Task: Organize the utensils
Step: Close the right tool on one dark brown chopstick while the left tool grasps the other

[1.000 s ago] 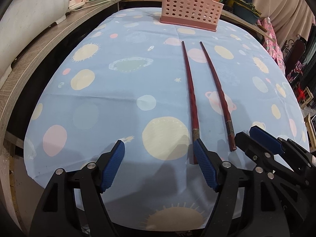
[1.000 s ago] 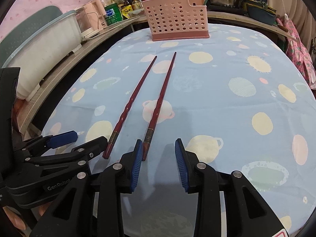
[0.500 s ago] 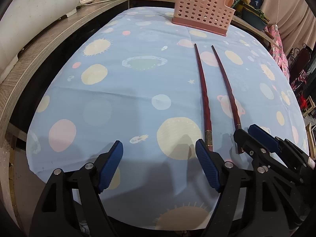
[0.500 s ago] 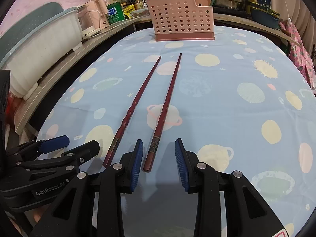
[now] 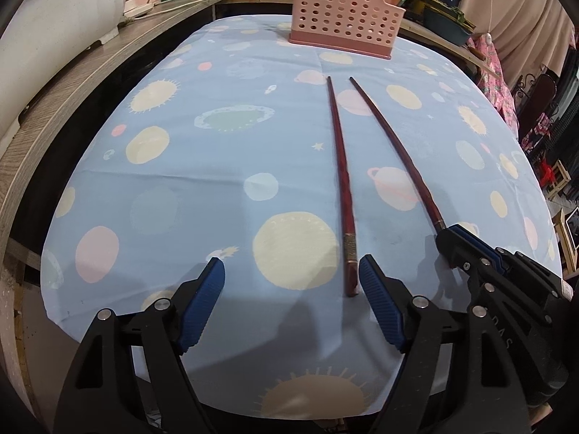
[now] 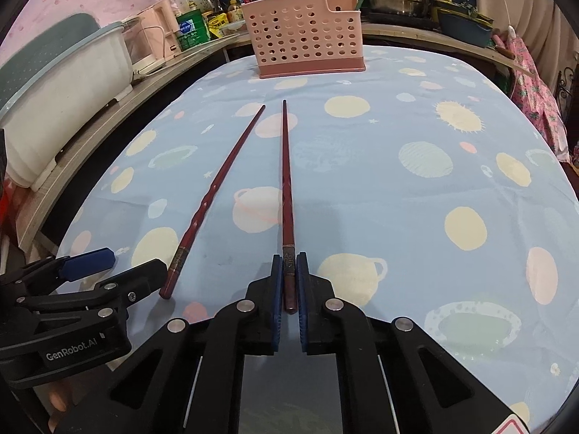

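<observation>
Right tool [image 6: 289, 278] has just closed, pinching right chopstick [image 6: 287, 195] butt; shaft runs 12 o'clock toward pink holder [image 6: 307, 43]. Left tool [image 5: 291, 289] spread, left chopstick [image 5: 342, 181] butt by its right finger on table [image 5: 181, 181].

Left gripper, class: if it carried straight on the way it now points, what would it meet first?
Probably the blue planet-print tablecloth. The open left gripper angles down at bare cloth; the dark red wooden chopstick lies just inside its right finger, so that might brush it. Depth is uncertain.
</observation>
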The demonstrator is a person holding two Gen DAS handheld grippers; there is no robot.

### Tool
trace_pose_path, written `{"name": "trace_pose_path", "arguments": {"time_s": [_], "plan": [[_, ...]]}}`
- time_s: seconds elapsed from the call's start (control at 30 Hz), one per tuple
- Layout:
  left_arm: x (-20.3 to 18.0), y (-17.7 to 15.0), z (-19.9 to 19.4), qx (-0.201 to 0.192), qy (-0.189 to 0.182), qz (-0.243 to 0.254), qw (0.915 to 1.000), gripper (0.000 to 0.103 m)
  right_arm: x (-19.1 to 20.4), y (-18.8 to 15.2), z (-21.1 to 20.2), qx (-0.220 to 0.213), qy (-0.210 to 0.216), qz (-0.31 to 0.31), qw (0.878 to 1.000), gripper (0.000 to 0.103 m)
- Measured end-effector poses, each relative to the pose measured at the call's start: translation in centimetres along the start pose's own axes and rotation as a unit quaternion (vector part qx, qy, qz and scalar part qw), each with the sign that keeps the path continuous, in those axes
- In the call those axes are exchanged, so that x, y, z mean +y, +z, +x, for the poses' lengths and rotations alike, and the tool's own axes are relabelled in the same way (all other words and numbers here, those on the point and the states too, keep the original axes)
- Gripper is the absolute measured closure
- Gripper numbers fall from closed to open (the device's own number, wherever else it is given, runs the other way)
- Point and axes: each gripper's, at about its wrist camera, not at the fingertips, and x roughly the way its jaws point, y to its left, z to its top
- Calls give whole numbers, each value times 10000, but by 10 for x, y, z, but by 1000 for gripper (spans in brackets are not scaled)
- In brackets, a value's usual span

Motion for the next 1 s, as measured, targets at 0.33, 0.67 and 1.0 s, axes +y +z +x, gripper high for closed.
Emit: {"name": "trace_pose_path", "arguments": {"time_s": [0.33,0.67,1.0], "plan": [[-17,3,10,19,-52,231,9997,31,-27,-10,-14,-10,-84,353,9993,96],[-19,7,9,-69,-90,350,9993,75,-26,-9,-13,-1,-107,308,9995,96],[-15,7,8,73,-295,288,9991,96,-27,-8,-13,37,-107,289,9995,96]]}}
